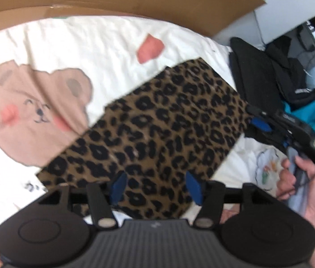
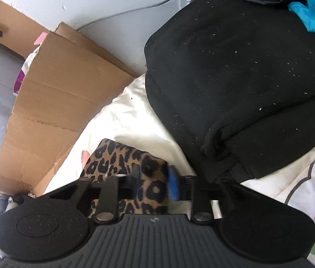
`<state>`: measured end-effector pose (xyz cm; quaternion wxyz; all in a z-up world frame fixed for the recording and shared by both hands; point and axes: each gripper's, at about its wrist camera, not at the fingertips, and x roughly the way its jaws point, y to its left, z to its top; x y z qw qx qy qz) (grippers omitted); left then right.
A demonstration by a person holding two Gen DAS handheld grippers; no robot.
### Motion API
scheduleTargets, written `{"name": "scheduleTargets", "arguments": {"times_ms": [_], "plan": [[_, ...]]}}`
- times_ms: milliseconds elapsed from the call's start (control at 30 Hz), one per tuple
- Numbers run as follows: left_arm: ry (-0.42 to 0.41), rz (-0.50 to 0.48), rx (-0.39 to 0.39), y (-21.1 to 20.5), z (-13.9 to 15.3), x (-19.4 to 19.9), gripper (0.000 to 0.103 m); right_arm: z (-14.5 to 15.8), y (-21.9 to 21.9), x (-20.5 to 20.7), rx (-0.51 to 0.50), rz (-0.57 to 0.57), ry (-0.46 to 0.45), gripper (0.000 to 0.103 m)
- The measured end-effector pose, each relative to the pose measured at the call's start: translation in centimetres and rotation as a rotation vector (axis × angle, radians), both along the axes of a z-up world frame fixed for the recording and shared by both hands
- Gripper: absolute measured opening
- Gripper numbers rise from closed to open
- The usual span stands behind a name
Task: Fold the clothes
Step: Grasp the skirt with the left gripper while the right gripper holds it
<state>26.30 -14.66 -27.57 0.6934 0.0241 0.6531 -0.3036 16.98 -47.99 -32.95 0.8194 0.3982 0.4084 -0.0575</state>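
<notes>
While its blue-padded jaws stand apart and empty, the left gripper (image 1: 156,187) hangs over the near edge of the folded leopard-print garment (image 1: 157,122), lying flat on the cream bear-print bedsheet (image 1: 103,44). The right gripper (image 2: 155,183), partly open, straddles the garment's right corner without pinching it, beside a folded black fleece (image 2: 235,78).

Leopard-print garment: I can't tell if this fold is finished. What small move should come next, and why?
Probably lift both grippers clear. The leopard-print garment lies flat in a neat rectangle on the bear-print sheet, and the left gripper stands open above it.
</notes>
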Motion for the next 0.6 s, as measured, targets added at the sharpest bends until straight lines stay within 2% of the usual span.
{"name": "scheduleTargets", "arguments": {"times_ms": [33, 100, 167, 300, 600], "plan": [[-0.006, -0.011, 0.009, 0.0, 0.1, 0.3, 0.062, 0.0, -0.1, -0.2, 0.004, -0.002, -0.002, 0.041], [-0.024, -0.028, 0.028, -0.3, 0.3, 1.1, 0.063, -0.1, 0.0, -0.5, 0.012, -0.003, 0.006, 0.041], [-0.038, -0.026, 0.033, -0.3, 0.6, 2.1, 0.065, -0.4, 0.0, -0.8, 0.03, -0.006, 0.017, 0.047], [-0.091, -0.046, 0.035, -1.5, 0.9, 4.0, 0.069, -0.5, 0.3, -1.5, 0.031, -0.009, 0.029, 0.048], [-0.169, -0.222, 0.014, -5.3, 0.4, 7.1, 0.069, -1.4, 1.8, -3.7, 0.12, 0.001, 0.043, 0.05]]}}
